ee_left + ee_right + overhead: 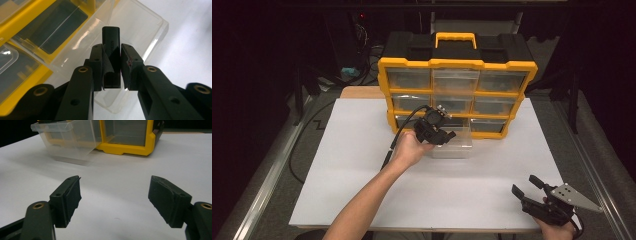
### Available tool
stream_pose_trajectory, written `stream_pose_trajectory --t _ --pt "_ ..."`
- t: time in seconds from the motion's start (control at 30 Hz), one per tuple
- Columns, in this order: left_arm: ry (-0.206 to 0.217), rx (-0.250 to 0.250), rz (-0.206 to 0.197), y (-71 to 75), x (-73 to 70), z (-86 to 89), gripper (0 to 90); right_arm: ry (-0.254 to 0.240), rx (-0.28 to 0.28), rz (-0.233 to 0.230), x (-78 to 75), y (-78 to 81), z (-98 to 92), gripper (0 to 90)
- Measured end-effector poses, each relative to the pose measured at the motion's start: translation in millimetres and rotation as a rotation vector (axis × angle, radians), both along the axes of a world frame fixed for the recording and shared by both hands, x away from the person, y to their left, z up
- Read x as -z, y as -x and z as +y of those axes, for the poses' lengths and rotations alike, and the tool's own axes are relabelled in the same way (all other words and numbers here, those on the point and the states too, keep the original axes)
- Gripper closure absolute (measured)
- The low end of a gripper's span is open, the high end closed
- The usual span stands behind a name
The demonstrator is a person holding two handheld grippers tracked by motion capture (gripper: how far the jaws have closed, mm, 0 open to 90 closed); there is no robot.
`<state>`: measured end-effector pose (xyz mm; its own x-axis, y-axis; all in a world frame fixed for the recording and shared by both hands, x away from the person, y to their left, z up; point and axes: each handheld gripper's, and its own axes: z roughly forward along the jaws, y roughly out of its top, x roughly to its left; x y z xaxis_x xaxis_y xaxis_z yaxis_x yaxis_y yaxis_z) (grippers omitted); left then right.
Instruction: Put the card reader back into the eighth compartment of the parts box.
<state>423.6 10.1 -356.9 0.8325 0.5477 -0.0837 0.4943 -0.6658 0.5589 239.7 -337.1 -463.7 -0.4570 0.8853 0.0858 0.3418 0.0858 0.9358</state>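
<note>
Left gripper view, centre: my left gripper (111, 67) clamps a black block (111, 47); I centre it above the clear drawer (140, 30) before releasing.

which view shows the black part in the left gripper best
The left gripper view: the small black block stands upright, pinched between the left gripper's pads above the pulled-out clear drawer. In the high view the gripper body covers it. The right gripper view shows the drawer, not the block.

White table with a storage cabinet

A flat white tabletop (362, 165) carries a yellow-and-black plastic drawer cabinet (457, 65) and a pulled-out clear plastic drawer (457, 147).
</note>
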Motion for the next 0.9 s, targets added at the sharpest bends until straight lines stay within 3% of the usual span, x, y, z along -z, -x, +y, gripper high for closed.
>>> stream_pose_trajectory --t 0.33,0.4,0.5,0.9 --pt "-0.013 -0.009 0.015 -6.2 8.2 -3.5 72.7 0.001 -0.001 0.000 0.1 0.0 0.0 26.1" --pt "-0.009 -0.020 0.012 -7.1 8.7 -3.0 64.8 0.001 -0.001 0.001 0.1 0.0 0.0 26.1" --pt "-0.006 -0.032 -0.011 -4.3 5.3 -1.3 60.1 0.000 -0.001 0.000 0.1 0.0 -0.1 26.1" --pt "0.025 -0.034 -0.029 6.5 -7.3 8.3 46.7 -0.001 -0.001 0.004 0.1 -0.2 0.1 26.1"
